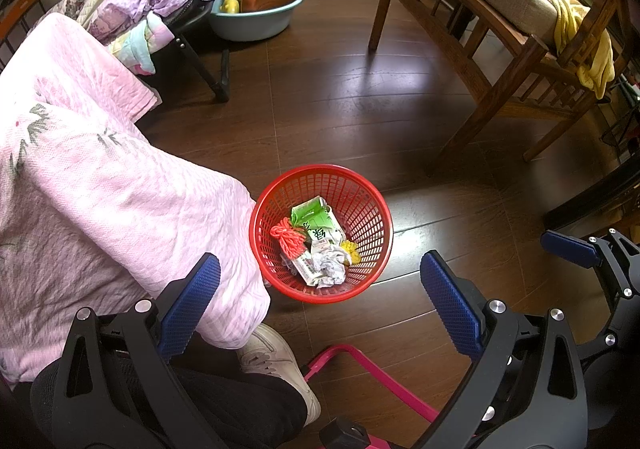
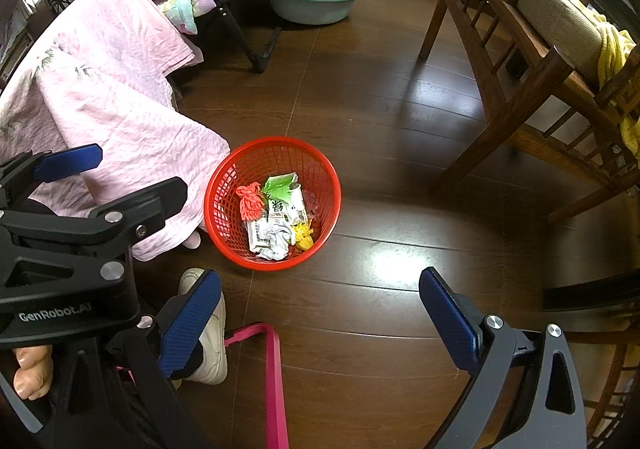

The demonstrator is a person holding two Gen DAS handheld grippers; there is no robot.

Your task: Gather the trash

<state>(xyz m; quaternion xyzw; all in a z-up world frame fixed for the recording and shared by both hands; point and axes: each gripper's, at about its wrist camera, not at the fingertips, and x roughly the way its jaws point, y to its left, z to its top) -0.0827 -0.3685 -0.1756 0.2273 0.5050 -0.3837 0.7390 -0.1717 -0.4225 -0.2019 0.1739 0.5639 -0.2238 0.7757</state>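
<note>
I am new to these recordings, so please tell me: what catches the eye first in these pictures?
The red basket on the dark wooden floor stands out most; it holds a green carton, crumpled paper and an orange string bundle. A pink blanket hangs beside it on the left. Both the left gripper and the right gripper are open and empty.

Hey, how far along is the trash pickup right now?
Looks mostly done: the red basket already holds a green carton, crumpled paper and an orange tassel. Nothing is in hand; the left gripper and right gripper hang open and empty. No loose trash shows on the visible floor.
</note>
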